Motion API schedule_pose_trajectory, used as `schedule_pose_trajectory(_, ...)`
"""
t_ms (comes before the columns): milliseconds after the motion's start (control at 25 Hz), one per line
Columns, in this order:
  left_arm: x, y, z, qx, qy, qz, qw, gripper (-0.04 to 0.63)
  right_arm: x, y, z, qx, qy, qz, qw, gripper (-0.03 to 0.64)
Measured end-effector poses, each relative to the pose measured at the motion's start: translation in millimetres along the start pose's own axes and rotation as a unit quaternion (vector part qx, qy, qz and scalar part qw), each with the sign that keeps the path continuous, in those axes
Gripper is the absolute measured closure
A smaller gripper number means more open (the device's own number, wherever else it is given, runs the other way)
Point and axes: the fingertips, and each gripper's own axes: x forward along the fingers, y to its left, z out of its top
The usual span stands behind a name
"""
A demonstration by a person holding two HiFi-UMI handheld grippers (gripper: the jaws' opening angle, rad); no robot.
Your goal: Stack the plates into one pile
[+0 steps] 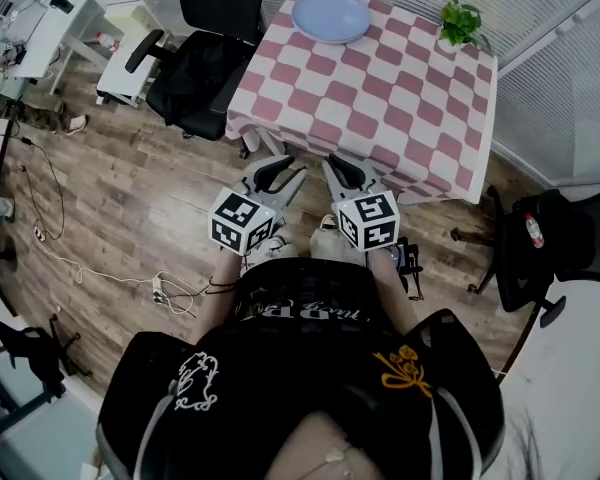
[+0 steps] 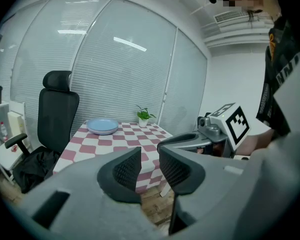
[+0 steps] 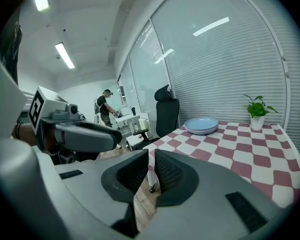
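Observation:
A low pile of pale blue plates (image 1: 330, 15) rests at the far end of the table with the pink-and-white chequered cloth (image 1: 380, 98). The pile also appears in the left gripper view (image 2: 102, 126) and the right gripper view (image 3: 201, 125). Both grippers hang side by side close to the person's body, over the floor just short of the table's near edge. My left gripper (image 1: 283, 171) (image 2: 150, 156) has a narrow gap between its jaws and holds nothing. My right gripper (image 1: 342, 168) (image 3: 151, 159) shows only a slim gap and is empty too.
A small potted plant (image 1: 460, 20) stands at the table's far right corner. A black office chair (image 1: 205, 58) sits at the table's left side, another chair (image 1: 555, 238) at the right. Cables (image 1: 130, 278) lie on the wooden floor. A person (image 3: 106, 106) stands far off by a white desk.

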Motion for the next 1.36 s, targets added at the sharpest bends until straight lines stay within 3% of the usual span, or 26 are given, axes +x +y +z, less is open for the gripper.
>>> schedule_pose_trajectory(320, -67, 2, -31, -0.001, -0.003, -0.015, 0.9999, 0.471, -8, 69, -14, 0.002, 0.004, -0.023, 1.0, 0.584)
schedule_pose_trajectory(640, -107, -2, -48, 0.007, -0.01, -0.037, 0.9992, 0.471, -15, 111, -28, 0.004, 0.008, -0.046, 0.999, 0.588)
schedule_pose_trajectory(1360, -131, -8, -54, 0.018, -0.019, -0.054, 0.9982, 0.471, -21, 138, -34, -0.013, 0.012, -0.06, 0.998, 0.588)
